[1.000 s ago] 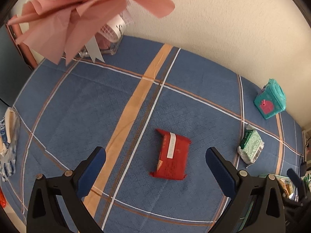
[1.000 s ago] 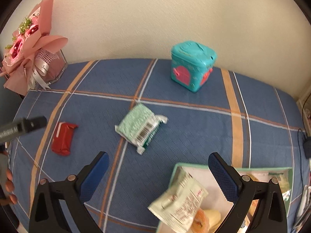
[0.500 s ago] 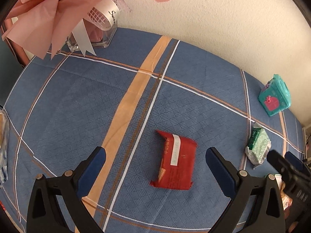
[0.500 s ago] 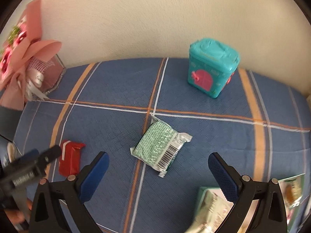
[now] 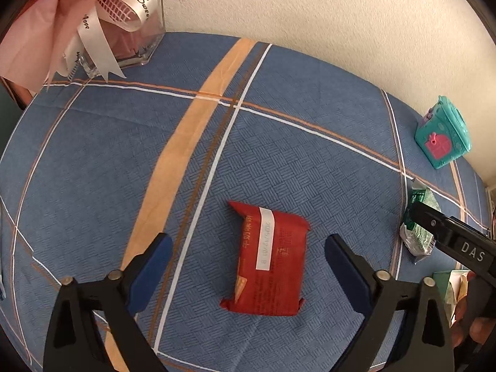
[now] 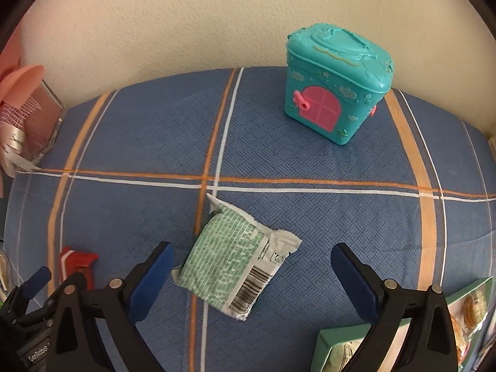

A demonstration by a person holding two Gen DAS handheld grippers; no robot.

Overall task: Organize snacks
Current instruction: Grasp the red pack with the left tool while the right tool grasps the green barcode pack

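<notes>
Left gripper (image 5: 246,259) wide open around the red snack pack (image 5: 268,260), right gripper (image 6: 252,271) wide open around the green snack pack (image 6: 232,263), both packs lying on the blue checked cloth (image 6: 310,217)

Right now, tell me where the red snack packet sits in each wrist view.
Left wrist: red snack packet lies centre, between the open fingers.
Right wrist: it peeks out at lower left, behind the left gripper.
Shared landmark: teal toy house by the wall.
</notes>
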